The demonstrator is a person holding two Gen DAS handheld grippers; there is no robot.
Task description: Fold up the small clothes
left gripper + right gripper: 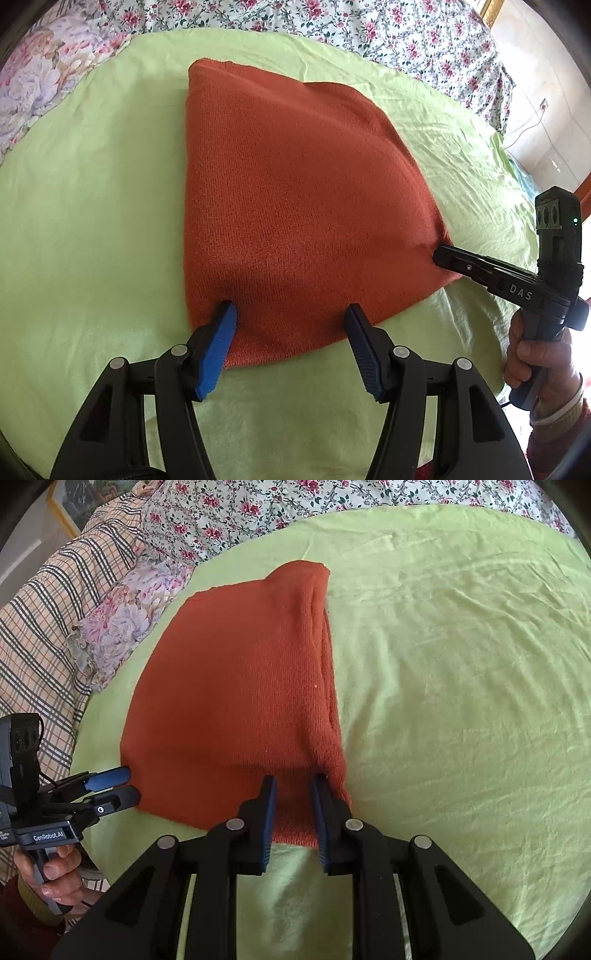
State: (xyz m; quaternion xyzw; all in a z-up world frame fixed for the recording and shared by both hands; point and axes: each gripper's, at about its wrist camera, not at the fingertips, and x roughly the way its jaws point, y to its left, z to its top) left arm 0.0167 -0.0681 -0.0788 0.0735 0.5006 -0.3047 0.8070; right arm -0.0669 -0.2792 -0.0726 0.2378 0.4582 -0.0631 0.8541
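Both tongs sit at the near edge of the orange knit garment (295,206), which lies folded and flat on the green sheet (92,221) of a bed, with floral bedding (369,26) beyond it. Left tongs (291,314) stand apart, blue pads wide, their tips resting on or just over the near hem with nothing pinched between them. Right tongs (293,786) are narrowed at the garment's near right corner; a strip of the knit shows between the pads, but a gap remains on each side of it, so whether they actually press the cloth I cannot tell.

My reading is that one fold has been laid, since the right edge shows stacked layers in the right wrist view, and the hands are now setting up for the following one. That next move calls for each pair of tongs to close firmly on a near corner, catching all layers at once and not the sheet below. Then both corners should rise together and travel evenly toward the far edge, so the knit lands square without dragging or bunching.
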